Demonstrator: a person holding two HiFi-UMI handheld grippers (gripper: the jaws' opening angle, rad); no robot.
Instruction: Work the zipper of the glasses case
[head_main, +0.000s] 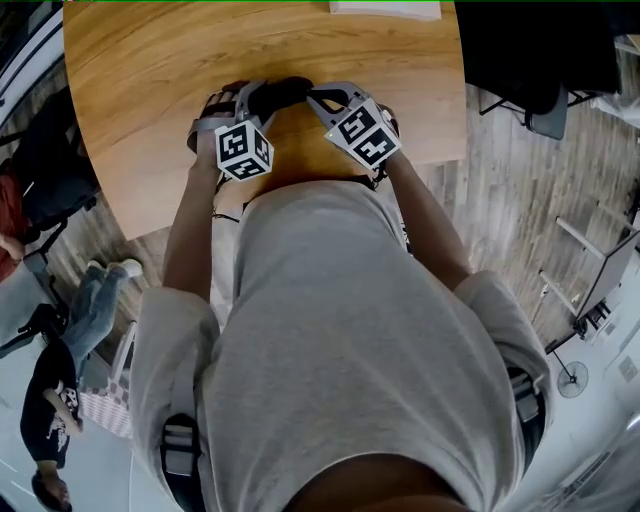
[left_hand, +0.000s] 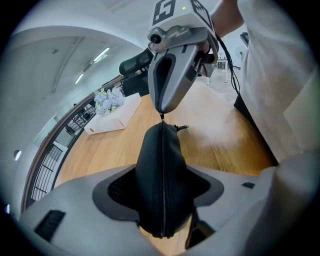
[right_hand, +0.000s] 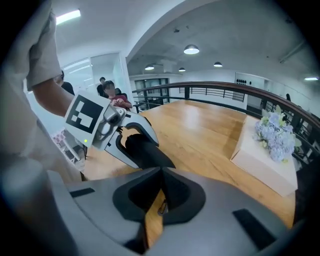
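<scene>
1. Grip: the left claw (left_hand: 162, 185) is clamping the black, soft-shelled oval glasses case (left_hand: 149, 165) across its sides. The case is sitting over the round, pale wooden surface (head_main: 170, 60), near the edge closest to the person. Whether it is touching the wood cannot be told.
2. The right claw (left_hand: 161, 111), jaws together, is pinching the small zipper pull (left_hand: 161, 118) at the far end of the case. The dark zipper (left_hand: 163, 150) is running down the middle and looking closed along the stretch in view.
3. Hazard, slip: the pull is offering very little for the pads to bite on. A tug angled away from the track is likely to be dragging it out of the pinch.
4. Hazard, twist: the left claw is gripping a rounded, yielding body. A hard pull is probably going to be rotating or sliding the case between the jaws rather than moving the slider.
5. Hazard, jam: the slider is sitting at the curved end, so a straight pull that is not following the bend risks binding the teeth.
6. Hazard, snag and collision: a small metal clasp (left_hand: 182, 128) is lying just beside the pull and may be catching. The track is also passing between the left jaws, so the right claw may be running into them.
</scene>
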